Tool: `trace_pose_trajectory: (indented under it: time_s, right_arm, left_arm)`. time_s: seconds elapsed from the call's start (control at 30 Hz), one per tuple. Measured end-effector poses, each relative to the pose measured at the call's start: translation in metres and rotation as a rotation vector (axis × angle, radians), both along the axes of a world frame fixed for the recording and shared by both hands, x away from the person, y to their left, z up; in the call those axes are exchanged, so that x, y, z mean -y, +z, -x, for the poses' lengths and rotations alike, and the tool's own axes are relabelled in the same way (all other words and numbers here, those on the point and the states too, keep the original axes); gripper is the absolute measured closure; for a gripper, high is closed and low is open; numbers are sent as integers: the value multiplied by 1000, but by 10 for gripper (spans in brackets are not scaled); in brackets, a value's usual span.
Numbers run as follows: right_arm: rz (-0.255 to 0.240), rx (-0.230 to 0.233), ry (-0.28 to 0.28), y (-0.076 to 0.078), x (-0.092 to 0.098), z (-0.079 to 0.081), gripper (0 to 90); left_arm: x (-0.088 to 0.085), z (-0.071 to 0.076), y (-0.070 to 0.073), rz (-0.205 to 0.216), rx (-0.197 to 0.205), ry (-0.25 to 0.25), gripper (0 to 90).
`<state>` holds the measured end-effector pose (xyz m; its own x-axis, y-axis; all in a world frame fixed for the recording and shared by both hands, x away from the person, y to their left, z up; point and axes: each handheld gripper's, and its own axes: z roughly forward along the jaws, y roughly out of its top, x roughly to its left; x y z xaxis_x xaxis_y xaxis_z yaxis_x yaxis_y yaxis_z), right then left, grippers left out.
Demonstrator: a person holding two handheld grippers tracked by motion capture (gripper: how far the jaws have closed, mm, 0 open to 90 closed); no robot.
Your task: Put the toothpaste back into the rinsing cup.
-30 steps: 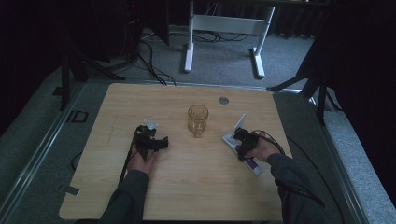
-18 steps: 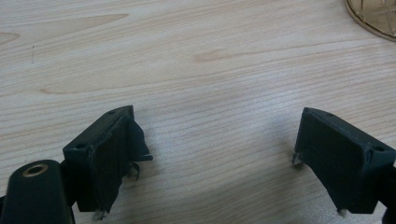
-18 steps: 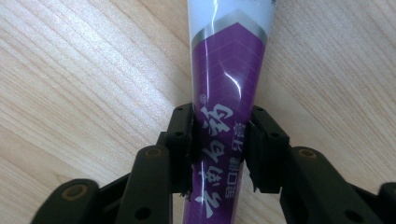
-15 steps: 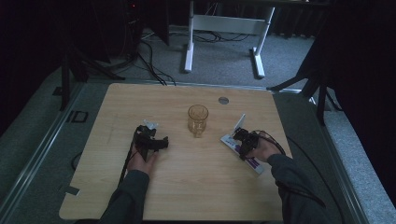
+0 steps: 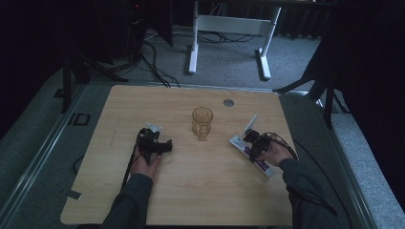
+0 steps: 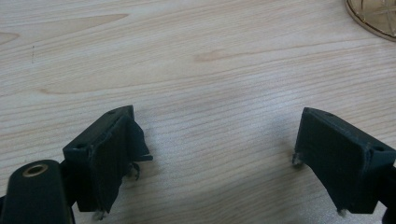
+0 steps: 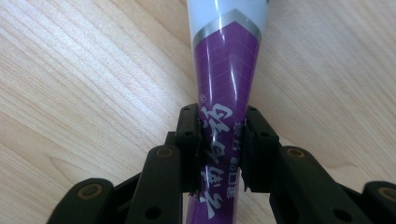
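The glass mug (image 5: 202,122) stood near the centre of the wooden table (image 5: 191,191). Left of the mug, the left gripper (image 6: 219,154) rested low over bare wood with its jaws spread wide apart. Right of the mug, the right gripper (image 7: 220,144) was clamped around a purple-and-white tube (image 7: 224,93) lying on the table.

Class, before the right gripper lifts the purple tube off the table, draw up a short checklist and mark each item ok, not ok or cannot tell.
1. Right gripper shut on the purple tube: ok.
2. Grip centred across the tube's width: ok.
3. Tube's cap on: cannot tell.
4. Left gripper open, holding nothing: ok.
5. Amber glass mug upright, apart from both grippers: ok.
6. Tube already lifted off the wooden table: cannot tell.
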<state>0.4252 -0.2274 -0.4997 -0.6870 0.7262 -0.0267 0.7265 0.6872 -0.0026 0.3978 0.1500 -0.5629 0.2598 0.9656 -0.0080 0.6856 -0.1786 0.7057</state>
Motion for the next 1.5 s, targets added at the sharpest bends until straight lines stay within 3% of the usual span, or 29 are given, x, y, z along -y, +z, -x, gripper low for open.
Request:
trace_pose_trajectory:
  time_s: [0.7,0.93,1.5]
  right_arm:
    - [-91,127,-30,33,8,0,731]
    - [-138,137,-52,38,10,-3,731]
    - [-247,232,-114,41,21,-10,733]
  left_arm:
    - [0,0,0,0,0,0,128]
    - [0,0,0,0,0,0,128]
    - [0,0,0,0,0,0,128]
